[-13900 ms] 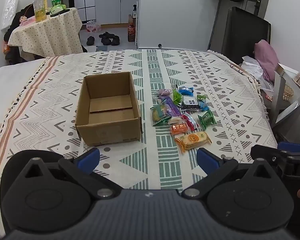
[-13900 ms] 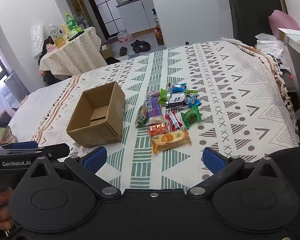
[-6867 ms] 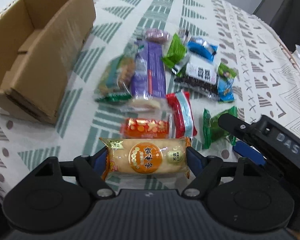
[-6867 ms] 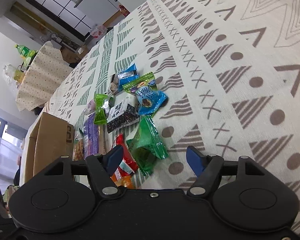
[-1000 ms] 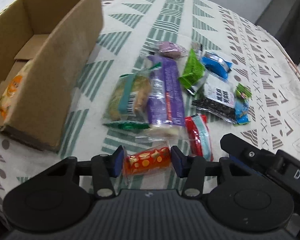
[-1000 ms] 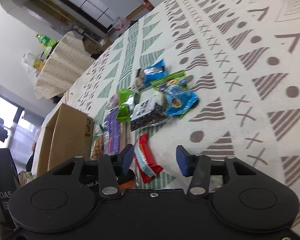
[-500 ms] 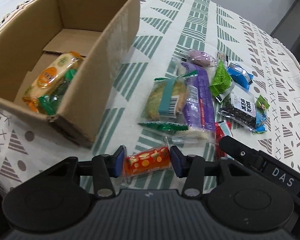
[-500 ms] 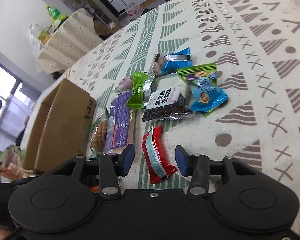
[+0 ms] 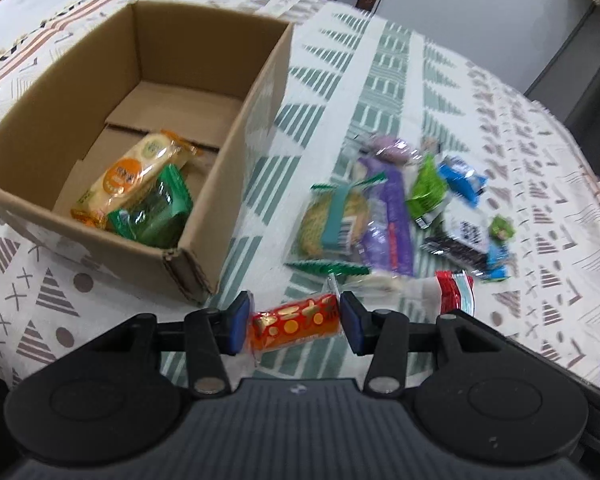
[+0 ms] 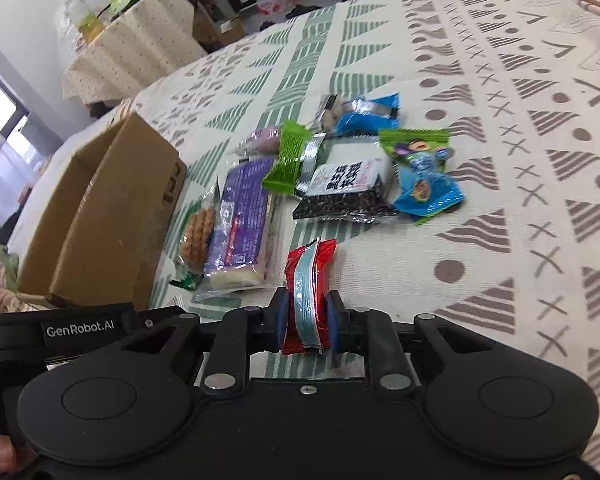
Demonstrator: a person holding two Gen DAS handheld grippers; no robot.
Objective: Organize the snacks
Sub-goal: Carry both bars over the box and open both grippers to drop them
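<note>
My left gripper is shut on an orange-red snack packet and holds it above the cloth, near the front right corner of the cardboard box. The box holds a yellow cake packet and a green packet. My right gripper is shut on a red and teal packet that lies on the cloth. The box also shows at the left of the right wrist view. Several more snacks lie in a pile beyond it.
The patterned tablecloth covers the table. The pile holds a purple packet, a biscuit pack, a black and white packet and blue packets. A second table with bottles stands far behind.
My left gripper has carried the orange-red packet left toward the box. My right gripper has closed on the red and teal packet, which it only straddled half a second ago.
</note>
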